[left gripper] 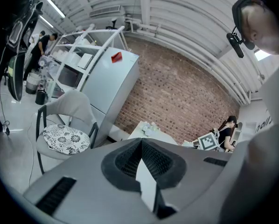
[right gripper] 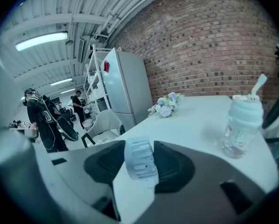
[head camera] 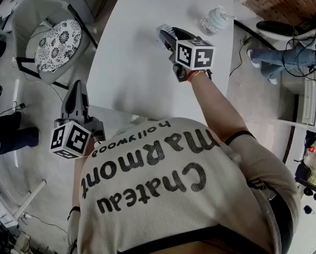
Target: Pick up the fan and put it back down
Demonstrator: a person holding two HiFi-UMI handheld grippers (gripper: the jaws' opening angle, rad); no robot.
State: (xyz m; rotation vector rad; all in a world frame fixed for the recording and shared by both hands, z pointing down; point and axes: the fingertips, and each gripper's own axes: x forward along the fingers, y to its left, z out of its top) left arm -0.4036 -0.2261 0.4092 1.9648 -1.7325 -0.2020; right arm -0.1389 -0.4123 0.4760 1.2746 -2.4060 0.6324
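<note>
- Table (head camera: 127, 78): white top, running ahead of and under the right fingers. The left fingers are off its near edge, over the floor.
- Refrigerator (right gripper: 124, 84): pale, upright against the brick wall, far beyond the right fingers and to their left.
- Chair (left gripper: 68, 107): grey shell with a patterned cushion (left gripper: 65, 139). It stands on the floor ahead of the left fingers, to their left and well apart.
- Right gripper (right gripper: 140, 147): held over the table. Its fingers (right gripper: 177, 164) are clamped on the fan, one dark pad pressed to each side.
- Left gripper (left gripper: 142, 141): its fingers (left gripper: 124, 158) are closed tip to tip, with nothing between them.
- Bottle (right gripper: 242, 125): clear body, pale lid and spout. It stands upright on the table ahead and to the right of the right fingers, apart from them.
- Fan (right gripper: 140, 161): small, white and ribbed, seated between the right pads and touching both. Whether its underside meets the table cannot be determined.
- Flowers (right gripper: 166, 104): pale bunch lying at the table's far end, well beyond the right fingers.
</note>
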